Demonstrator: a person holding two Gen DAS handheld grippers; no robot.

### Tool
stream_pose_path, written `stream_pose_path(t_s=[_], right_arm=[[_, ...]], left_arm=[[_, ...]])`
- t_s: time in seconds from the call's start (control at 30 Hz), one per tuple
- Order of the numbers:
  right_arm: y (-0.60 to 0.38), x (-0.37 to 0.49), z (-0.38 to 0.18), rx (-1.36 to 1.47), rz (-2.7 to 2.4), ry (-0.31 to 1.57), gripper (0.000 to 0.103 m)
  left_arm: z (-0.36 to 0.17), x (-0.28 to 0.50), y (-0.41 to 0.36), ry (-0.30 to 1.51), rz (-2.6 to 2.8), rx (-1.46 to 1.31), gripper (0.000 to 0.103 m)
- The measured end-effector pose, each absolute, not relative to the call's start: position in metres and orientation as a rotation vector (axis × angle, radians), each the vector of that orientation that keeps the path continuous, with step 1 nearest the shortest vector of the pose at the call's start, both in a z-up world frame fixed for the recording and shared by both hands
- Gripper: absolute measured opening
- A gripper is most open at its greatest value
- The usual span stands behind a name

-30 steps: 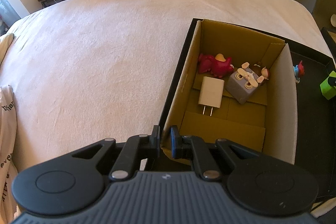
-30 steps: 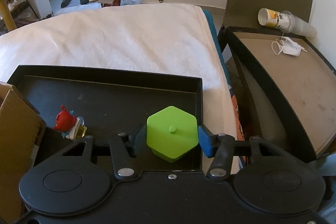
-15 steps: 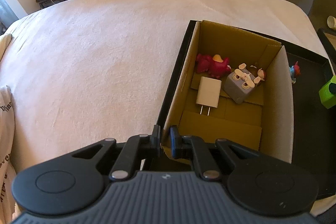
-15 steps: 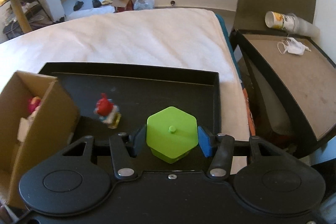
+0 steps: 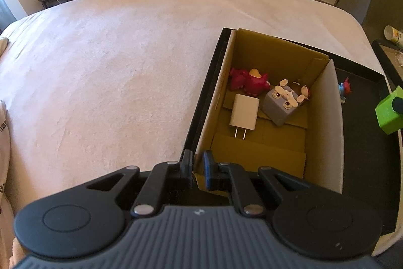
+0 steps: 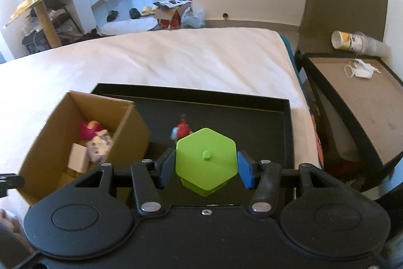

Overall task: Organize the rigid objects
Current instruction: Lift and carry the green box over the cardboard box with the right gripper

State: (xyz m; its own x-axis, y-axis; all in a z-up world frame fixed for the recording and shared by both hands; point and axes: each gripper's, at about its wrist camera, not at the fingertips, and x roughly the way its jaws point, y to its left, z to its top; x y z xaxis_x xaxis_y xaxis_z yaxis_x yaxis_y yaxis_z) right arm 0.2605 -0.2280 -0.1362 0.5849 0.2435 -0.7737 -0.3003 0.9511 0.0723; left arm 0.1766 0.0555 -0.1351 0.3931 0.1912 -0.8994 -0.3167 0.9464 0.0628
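Note:
An open cardboard box (image 5: pixel 325 132) stands in a black tray (image 5: pixel 365 155) on the bed. It holds a white charger (image 5: pixel 244 114), a grey cube toy (image 5: pixel 280 105) and a pink figure (image 5: pixel 249 83). My left gripper (image 5: pixel 198 168) is shut on the box's near wall at its corner. In the right wrist view, my right gripper (image 6: pixel 206 168) is shut on a green hexagonal block (image 6: pixel 206 155), held in the air above the tray (image 6: pixel 226 112), to the right of the box (image 6: pixel 50 143). A small red-and-blue figure (image 6: pixel 181 130) stands on the tray just beyond the block.
The white bed cover (image 5: pixel 113 72) stretches left of and beyond the tray. A black-rimmed side table (image 6: pixel 365 112) to the right of the bed carries a lying paper cup (image 6: pixel 352 42) and a white mask (image 6: pixel 360 69). White cloth (image 5: pixel 3 143) lies at the left edge.
My right gripper has risen and moved left with the green block, so the box has come into its view. The left gripper has stayed on the box wall.

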Motion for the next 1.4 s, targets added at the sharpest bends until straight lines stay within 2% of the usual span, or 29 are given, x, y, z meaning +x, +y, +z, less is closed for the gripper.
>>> stream_pose_path(t_s=[0.77,1.4], right_arm=[[-0.174,0.232,-0.087,-0.017,0.439,0.847,0.052],[-0.112,0.229,-0.107,-0.123,0.545,0.903,0.052]], left_arm=[[-0.135,0.175,0.058,1.116,0.301,-0.136,0.008],[-0.138,0.175,0.067,1.115,0.293,-0.192,0.008]])
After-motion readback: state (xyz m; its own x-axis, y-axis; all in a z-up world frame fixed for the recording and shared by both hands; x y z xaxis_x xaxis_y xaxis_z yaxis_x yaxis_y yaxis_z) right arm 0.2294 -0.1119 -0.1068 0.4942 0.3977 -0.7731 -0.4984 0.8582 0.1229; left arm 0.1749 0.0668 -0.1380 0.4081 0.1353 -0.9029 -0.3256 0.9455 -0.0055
